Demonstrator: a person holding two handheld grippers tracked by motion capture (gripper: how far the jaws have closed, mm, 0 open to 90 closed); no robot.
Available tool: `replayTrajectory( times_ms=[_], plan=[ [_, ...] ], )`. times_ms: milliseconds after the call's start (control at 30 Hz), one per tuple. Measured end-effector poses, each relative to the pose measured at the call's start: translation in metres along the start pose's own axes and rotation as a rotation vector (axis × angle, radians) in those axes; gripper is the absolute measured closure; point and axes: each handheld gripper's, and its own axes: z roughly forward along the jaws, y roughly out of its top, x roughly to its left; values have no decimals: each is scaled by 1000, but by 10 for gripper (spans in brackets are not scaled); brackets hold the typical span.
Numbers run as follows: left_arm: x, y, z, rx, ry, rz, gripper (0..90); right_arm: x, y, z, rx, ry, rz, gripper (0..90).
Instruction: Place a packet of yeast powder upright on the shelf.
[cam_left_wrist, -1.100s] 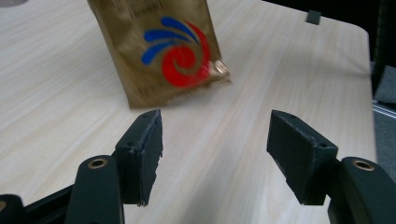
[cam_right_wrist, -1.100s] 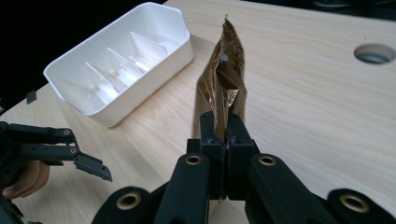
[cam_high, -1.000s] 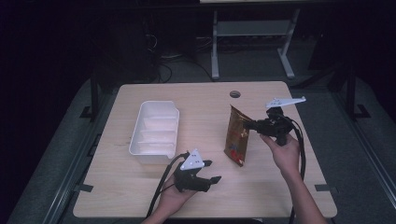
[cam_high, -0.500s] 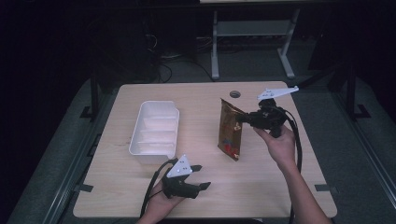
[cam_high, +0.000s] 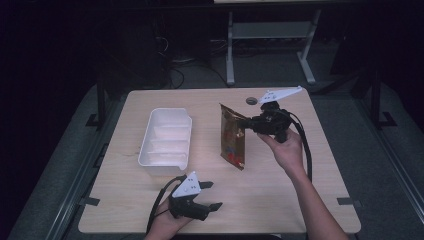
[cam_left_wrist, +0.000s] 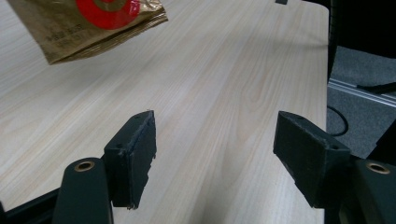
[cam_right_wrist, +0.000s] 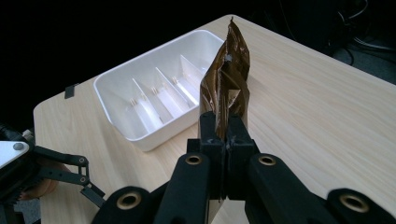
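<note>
Lifted and carried toward eleven o'clock, the crinkled gold snack pouch (cam_high: 233, 136) with its red mark hangs pinched edge-on in the right gripper (cam_high: 248, 123). Left gripper (cam_high: 212, 195), at six o'clock, has just been opening, with nothing between its jaws

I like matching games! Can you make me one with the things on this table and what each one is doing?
1. gold bag
2. white tray
3. left gripper
4. right gripper

a. jaws open, nothing between them
b. lifted up, pinched at its edge
c. shut on the bag
d. resting on the table, compartments empty

Pairs: 1-b, 2-d, 3-a, 4-c
</note>
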Motion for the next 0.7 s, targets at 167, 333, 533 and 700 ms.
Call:
replayTrajectory(
  times_ms=[167, 333, 533, 700],
  plan=[
    [-1, -3, -3, -2, -1, 1, 289, 5, 6, 7, 1, 17, -15, 884],
    [-2, -5, -6, -12, -4, -2, 283, 12, 16, 16, 1, 42, -38, 884],
    [-1, -7, -9, -23, -7, -3, 277, 21, 28, 25, -7, 69, -62, 884],
    [-2, -8, -9, -26, -12, 0, 275, 30, 36, 34, -8, 91, -78, 884]
  ],
)
